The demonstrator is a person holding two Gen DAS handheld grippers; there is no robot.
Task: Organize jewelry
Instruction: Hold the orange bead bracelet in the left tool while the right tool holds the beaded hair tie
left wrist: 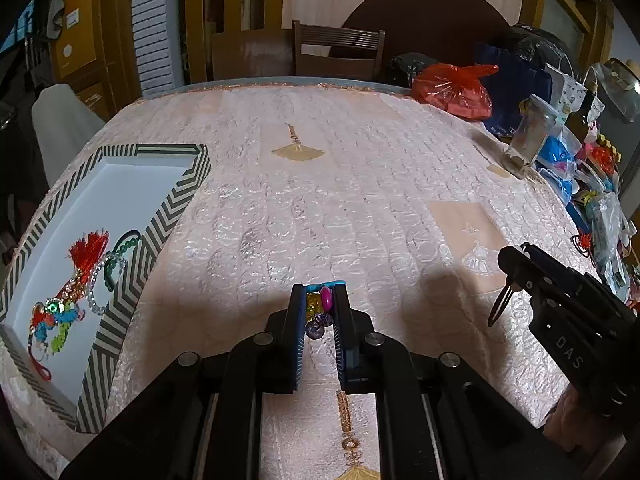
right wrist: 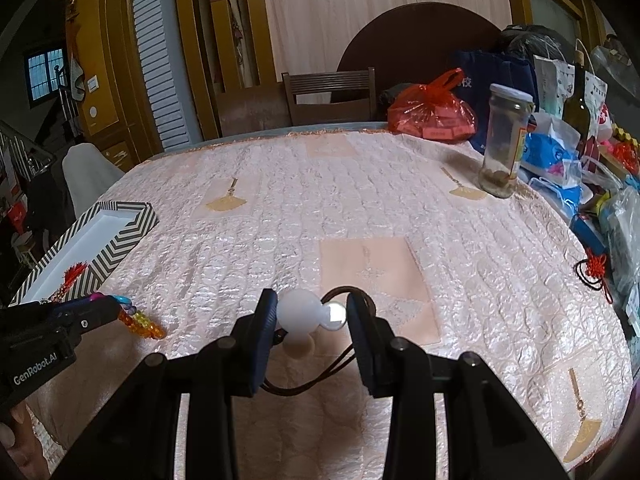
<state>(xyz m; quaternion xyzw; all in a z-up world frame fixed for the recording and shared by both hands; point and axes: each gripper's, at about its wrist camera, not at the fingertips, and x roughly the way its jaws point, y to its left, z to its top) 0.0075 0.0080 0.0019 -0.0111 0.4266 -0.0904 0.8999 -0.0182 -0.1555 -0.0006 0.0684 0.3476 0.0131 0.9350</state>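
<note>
My left gripper (left wrist: pixel 319 292) is shut on a colourful bead bracelet (left wrist: pixel 320 308) with blue, pink, yellow and purple beads, held above the tablecloth; in the right wrist view its orange beads (right wrist: pixel 142 322) hang from that gripper (right wrist: pixel 116 306). My right gripper (right wrist: pixel 312 312) is shut on a white pendant (right wrist: pixel 298 316) with a dark cord (right wrist: pixel 320 376) looping below. In the left wrist view the right gripper (left wrist: pixel 508 276) shows at the right with the cord loop (left wrist: pixel 498 304) dangling. A chevron-striped box (left wrist: pixel 140 256) at the left holds a red tassel (left wrist: pixel 88 248), green beads and a sequinned charm.
The pink quilted tablecloth (left wrist: pixel 340 200) covers the round table. A glass jar (right wrist: pixel 504 144), red plastic bag (right wrist: pixel 436 112), dark bottle (right wrist: pixel 576 108) and several packets crowd the right edge. A red knot charm (right wrist: pixel 596 268) lies at the right. A wooden chair (right wrist: pixel 328 96) stands behind.
</note>
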